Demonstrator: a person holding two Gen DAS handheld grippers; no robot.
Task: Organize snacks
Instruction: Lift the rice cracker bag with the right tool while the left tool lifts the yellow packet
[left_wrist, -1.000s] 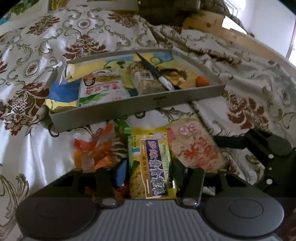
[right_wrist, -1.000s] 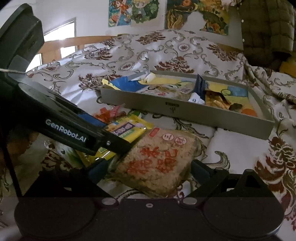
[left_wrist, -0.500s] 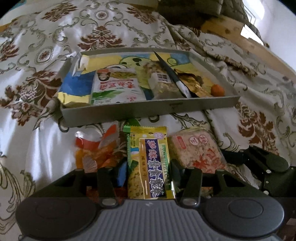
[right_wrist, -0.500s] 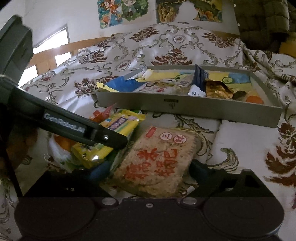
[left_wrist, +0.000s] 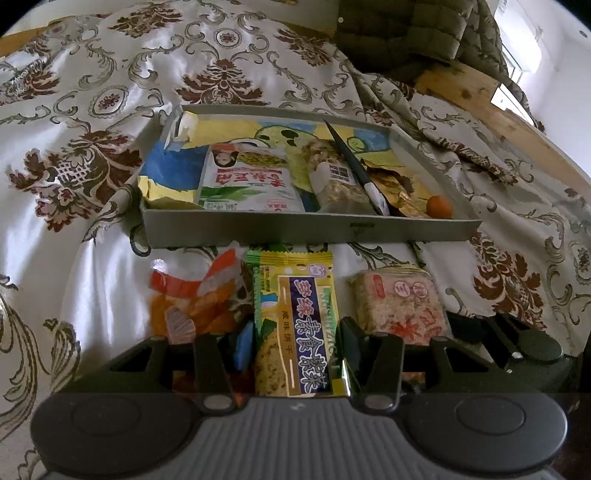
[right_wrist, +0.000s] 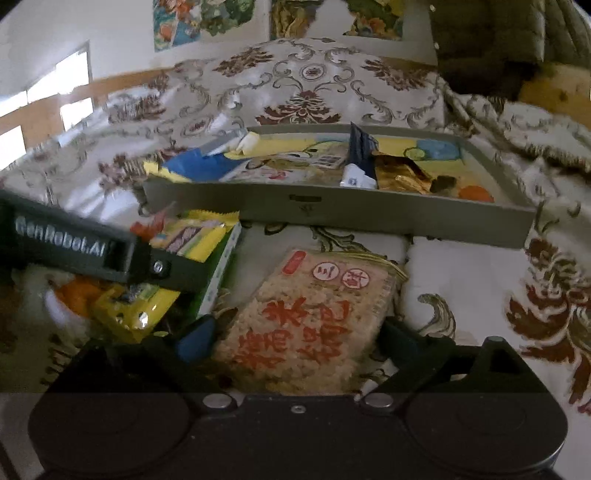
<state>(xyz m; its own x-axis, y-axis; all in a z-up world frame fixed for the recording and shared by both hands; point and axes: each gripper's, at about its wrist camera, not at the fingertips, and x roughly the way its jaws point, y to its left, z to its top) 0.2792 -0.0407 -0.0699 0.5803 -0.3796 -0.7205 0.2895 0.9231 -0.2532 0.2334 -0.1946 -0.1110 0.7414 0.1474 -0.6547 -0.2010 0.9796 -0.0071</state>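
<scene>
My left gripper (left_wrist: 295, 343) is shut on a yellow-green cracker packet (left_wrist: 295, 317) and holds it up off the bedspread. My right gripper (right_wrist: 291, 336) is shut on a brown rice-cake pack (right_wrist: 306, 325) with red characters; that pack also shows in the left wrist view (left_wrist: 399, 299). The grey tray (left_wrist: 314, 232) lies just beyond both, holding a white-green packet (left_wrist: 247, 181), a clear oat bar (left_wrist: 340, 177), a dark slim stick (left_wrist: 358, 166) and a gold wrapper (left_wrist: 399, 192). An orange-red clear bag (left_wrist: 192, 299) lies left of the cracker packet.
A small orange fruit (left_wrist: 439, 206) sits in the tray's right corner. The patterned bedspread (left_wrist: 74, 184) surrounds the tray. A dark quilted jacket (left_wrist: 406, 33) lies behind it. A wooden bed edge (left_wrist: 480, 92) runs at the right. The left gripper's arm (right_wrist: 74, 247) crosses the right wrist view.
Both grippers have risen and tilted down with their packets; the tray now sits lower and nearer the middle of both views. The grips are unchanged.
</scene>
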